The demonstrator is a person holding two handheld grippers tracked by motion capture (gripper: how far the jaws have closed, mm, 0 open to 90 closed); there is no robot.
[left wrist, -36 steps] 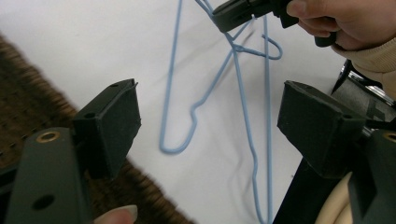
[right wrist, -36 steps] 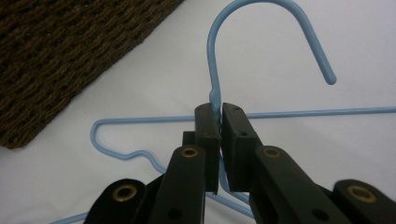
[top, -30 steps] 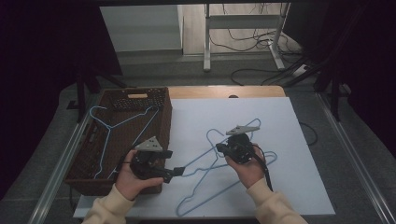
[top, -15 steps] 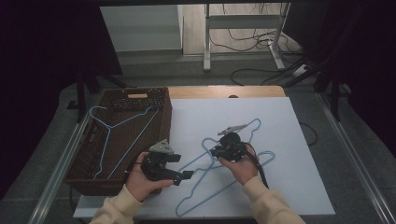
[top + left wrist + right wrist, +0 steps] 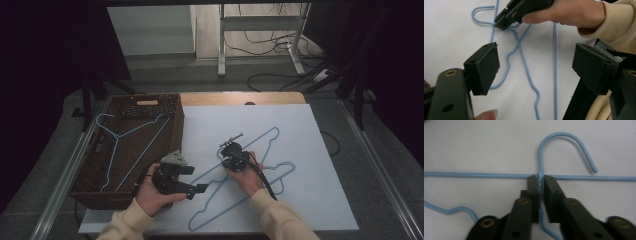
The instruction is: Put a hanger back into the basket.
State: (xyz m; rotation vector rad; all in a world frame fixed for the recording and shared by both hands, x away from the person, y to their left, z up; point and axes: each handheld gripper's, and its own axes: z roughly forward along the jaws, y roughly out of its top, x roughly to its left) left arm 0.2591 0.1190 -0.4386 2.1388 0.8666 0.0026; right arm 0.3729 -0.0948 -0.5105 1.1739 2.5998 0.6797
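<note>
Right tool (image 5: 540, 185) moved down, now clamped on blue hanger (image 5: 539, 176) neck, left tool (image 5: 536, 67) apart, no legible writing

left gripper (image 5: 197, 189): jaws wide apart, level | right gripper (image 5: 224, 149): jaws pressed together, apparently pointing forward

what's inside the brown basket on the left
One blue wire hanger lies inside the brown basket. The dark weave hides whether anything smaller sits on its floor.
</note>
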